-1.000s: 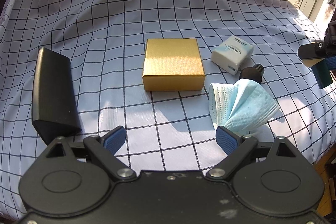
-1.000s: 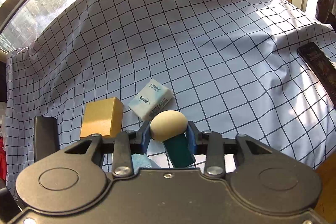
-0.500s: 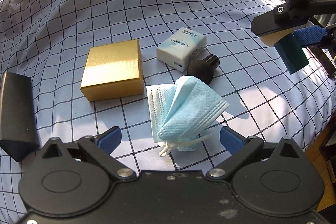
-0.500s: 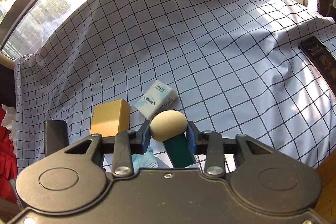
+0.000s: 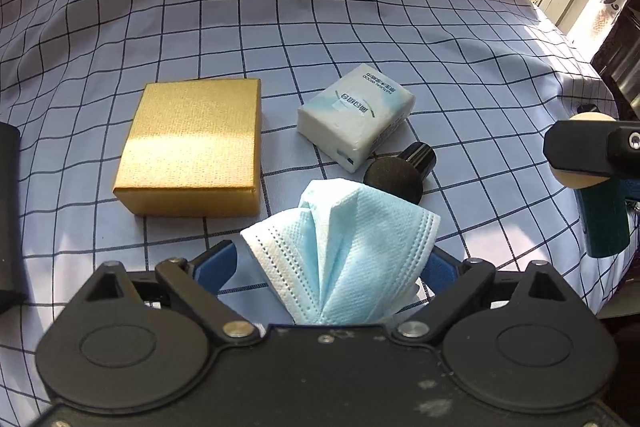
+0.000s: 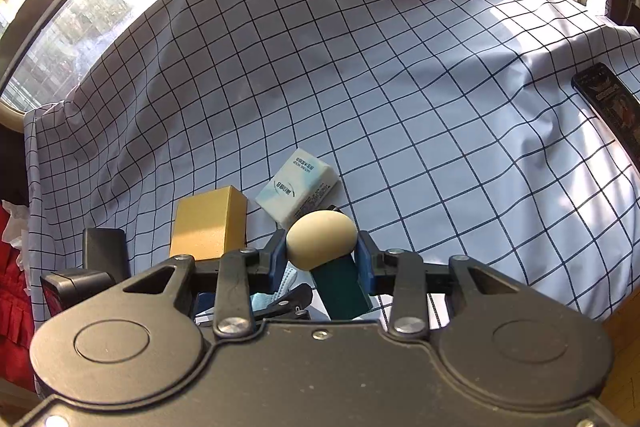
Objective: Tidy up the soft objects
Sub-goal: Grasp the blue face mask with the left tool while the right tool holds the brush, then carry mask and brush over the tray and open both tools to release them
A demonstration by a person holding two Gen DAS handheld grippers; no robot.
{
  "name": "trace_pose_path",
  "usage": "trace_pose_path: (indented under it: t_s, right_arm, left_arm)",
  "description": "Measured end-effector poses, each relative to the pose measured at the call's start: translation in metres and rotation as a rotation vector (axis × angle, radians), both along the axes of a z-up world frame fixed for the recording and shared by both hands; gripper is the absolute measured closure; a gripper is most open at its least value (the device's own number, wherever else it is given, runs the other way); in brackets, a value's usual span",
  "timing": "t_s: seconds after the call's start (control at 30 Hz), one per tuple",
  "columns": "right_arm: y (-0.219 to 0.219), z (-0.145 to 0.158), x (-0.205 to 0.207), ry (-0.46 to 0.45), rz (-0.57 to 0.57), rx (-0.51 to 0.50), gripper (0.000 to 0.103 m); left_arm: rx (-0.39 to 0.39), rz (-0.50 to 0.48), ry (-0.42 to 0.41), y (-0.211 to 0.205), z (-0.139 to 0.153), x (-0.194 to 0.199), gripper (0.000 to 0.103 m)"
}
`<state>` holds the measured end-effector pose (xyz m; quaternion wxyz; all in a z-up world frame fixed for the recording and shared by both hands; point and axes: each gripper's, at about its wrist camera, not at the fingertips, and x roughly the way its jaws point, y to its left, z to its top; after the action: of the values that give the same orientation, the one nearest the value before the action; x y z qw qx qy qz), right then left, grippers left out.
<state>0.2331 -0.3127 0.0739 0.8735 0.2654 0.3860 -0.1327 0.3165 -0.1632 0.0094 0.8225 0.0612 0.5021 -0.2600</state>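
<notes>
A checked tablecloth [image 5: 360, 27] covers the table. The left gripper [image 5: 332, 267] has its two blue fingers spread wide on either side of a crumpled light-blue face mask [image 5: 344, 247], which lies between them; whether they touch it cannot be told. Beyond the mask sit a gold box [image 5: 192, 151], a tissue pack [image 5: 356, 115] and a black round-headed brush [image 5: 396, 175]. The right gripper [image 6: 322, 255] is clamped on a beige sponge applicator [image 6: 322, 239] with a dark green handle, held above the cloth.
</notes>
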Motion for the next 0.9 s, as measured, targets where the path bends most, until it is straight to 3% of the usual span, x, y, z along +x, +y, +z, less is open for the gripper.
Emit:
trace_pose_path:
  t_s: [0.07,0.13,0.17,0.57,0.9]
  right_arm:
    - [0.001,-0.001,0.000,0.003,0.001,-0.003,0.066]
    - [0.001,-0.002,0.001,0.007,0.004,-0.006,0.066]
    - [0.002,-0.002,0.001,0.008,0.005,-0.007,0.066]
    - [0.008,-0.002,0.002,0.018,0.029,-0.030,0.065]
    - [0.020,-0.003,-0.005,0.032,0.065,-0.083,0.065]
  left_arm:
    - [-0.015,0.008,0.021,0.001,0.000,0.003,0.024]
    - [-0.024,0.020,0.043,0.003,0.002,0.004,0.046]
    - [-0.024,0.027,0.047,0.003,0.003,0.004,0.049]
    - [-0.066,0.079,0.038,0.046,0.051,-0.030,0.050]
    - [-0.001,0.130,-0.036,0.087,0.088,-0.095,0.050]
